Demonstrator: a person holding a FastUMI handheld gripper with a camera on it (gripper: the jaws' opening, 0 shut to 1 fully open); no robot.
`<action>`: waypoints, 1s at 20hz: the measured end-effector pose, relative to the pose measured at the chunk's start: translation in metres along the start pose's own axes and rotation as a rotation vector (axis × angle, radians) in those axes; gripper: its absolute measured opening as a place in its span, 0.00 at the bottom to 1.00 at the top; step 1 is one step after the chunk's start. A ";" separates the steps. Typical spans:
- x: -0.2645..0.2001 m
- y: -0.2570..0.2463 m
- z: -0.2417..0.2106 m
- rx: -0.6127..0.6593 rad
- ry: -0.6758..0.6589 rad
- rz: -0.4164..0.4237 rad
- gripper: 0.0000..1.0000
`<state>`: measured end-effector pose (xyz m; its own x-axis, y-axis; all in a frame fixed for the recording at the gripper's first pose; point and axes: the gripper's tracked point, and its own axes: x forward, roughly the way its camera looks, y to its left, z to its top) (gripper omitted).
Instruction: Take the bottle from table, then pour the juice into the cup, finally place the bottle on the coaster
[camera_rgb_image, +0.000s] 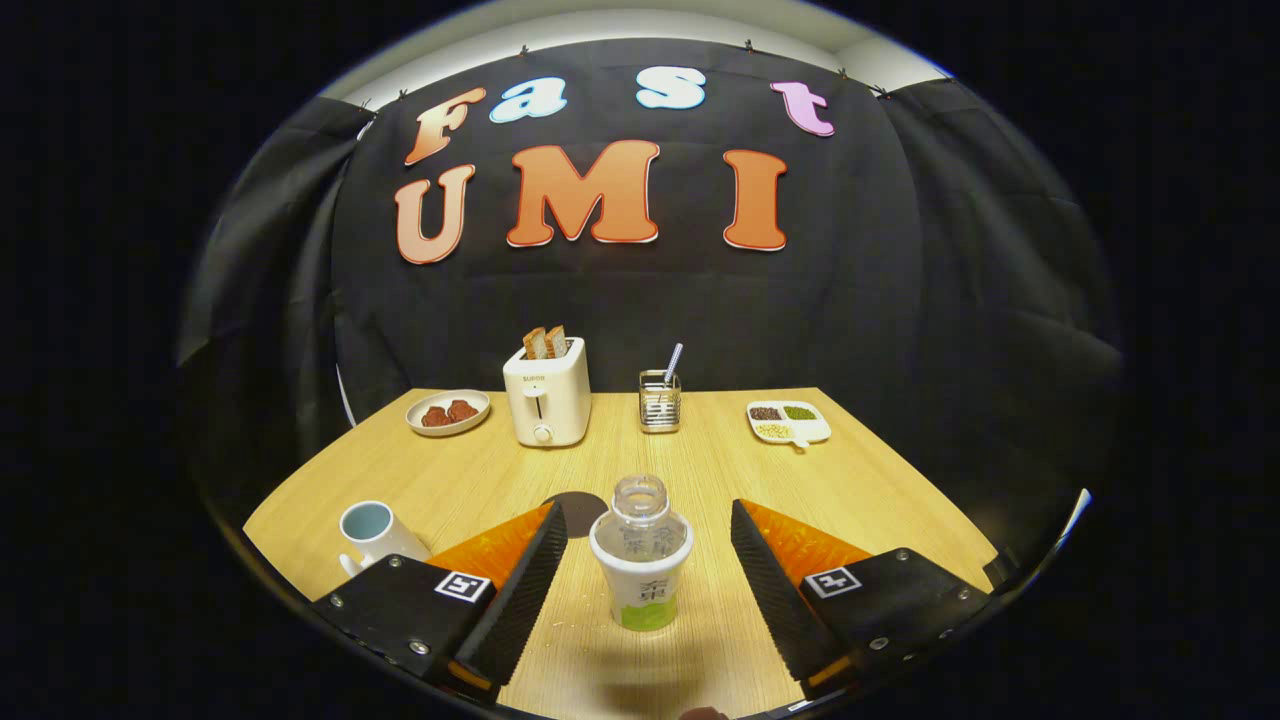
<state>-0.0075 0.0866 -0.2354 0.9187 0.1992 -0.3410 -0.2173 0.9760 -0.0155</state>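
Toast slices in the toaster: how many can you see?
2. Both toast slices stand side by side in the toaster at the table's far side, well beyond the open claw, which flanks the bottle.

Light wood-grain counter (700, 450). Along the far edge: small plate of reddish food (448, 412), white toaster with bread slices (546, 392), metal utensil holder (660, 400), divided white dish (788, 421). Nearer: clear capless bottle (641, 552), dark round coaster (577, 511), white mug (374, 535) near the left edge.
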 end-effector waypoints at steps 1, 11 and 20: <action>0.004 0.000 -0.009 -0.010 0.015 -0.003 0.98; 0.040 0.001 -0.073 0.007 0.133 -0.004 0.98; 0.054 0.009 -0.087 0.040 0.172 0.010 0.83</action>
<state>0.0115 0.0981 -0.3361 0.8460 0.1946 -0.4964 -0.2100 0.9774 0.0253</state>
